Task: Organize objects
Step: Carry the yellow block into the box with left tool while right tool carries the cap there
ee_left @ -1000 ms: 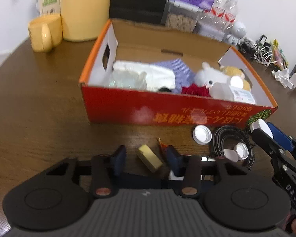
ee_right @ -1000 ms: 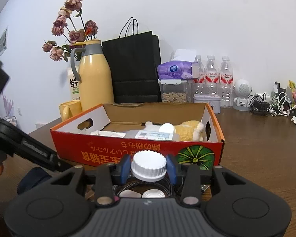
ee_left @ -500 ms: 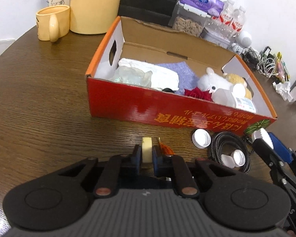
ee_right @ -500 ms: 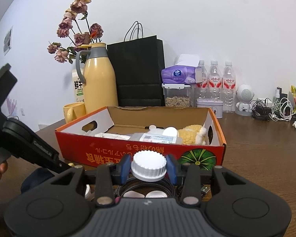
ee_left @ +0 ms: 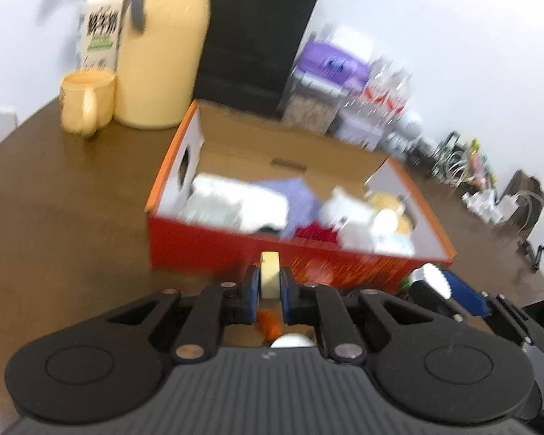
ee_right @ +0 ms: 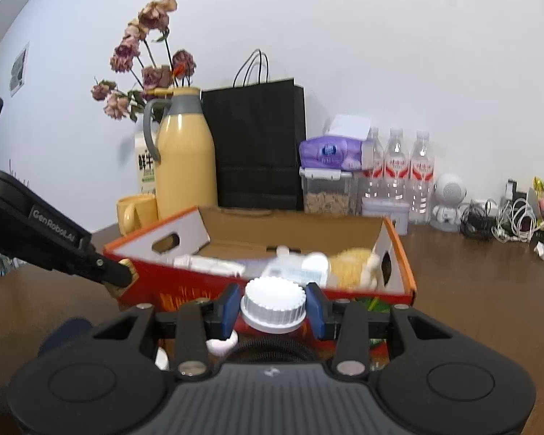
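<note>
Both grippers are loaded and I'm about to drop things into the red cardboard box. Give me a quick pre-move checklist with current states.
1. Left gripper shut on the small pale yellow block: ok.
2. Right gripper shut on the white ribbed bottle cap: ok.
3. Red cardboard box open on top: ok.
4. Free space inside along the far wall: ok.
5. Block above the box's near rim: cannot tell, left view is blurred.
6. Grippers apart from each other: ok.
</note>
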The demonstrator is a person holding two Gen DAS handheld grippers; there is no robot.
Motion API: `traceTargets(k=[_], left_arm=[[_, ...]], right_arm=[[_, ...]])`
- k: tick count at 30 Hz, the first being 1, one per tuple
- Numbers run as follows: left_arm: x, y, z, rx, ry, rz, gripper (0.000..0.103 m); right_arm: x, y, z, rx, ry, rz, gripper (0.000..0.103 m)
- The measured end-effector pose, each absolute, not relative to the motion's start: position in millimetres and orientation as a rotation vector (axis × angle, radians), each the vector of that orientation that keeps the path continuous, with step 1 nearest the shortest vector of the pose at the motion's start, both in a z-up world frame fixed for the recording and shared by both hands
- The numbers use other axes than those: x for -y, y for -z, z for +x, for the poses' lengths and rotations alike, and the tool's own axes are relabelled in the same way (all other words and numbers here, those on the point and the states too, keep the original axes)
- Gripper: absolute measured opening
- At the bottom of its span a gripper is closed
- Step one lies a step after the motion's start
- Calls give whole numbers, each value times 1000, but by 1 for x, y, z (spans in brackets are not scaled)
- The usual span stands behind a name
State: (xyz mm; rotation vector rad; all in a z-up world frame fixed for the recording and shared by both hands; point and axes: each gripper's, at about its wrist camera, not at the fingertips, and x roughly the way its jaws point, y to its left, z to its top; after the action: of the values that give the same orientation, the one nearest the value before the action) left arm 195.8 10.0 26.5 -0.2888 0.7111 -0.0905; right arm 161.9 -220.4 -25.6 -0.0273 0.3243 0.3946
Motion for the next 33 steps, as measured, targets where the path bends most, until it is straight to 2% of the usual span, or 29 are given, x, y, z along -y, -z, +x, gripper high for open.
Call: traceTargets(k=[12, 22, 33], left_arm=[[6, -57, 238, -540, 85, -303, 13], [-3, -29, 288, -562, -3, -304, 13], [6, -20, 284, -545, -16, -226, 14]], right_arm=[[183, -19, 225, -264, -358, -49, 38], [172, 10, 276, -330, -312, -5, 38], [174, 21, 277, -364, -302, -12, 38]])
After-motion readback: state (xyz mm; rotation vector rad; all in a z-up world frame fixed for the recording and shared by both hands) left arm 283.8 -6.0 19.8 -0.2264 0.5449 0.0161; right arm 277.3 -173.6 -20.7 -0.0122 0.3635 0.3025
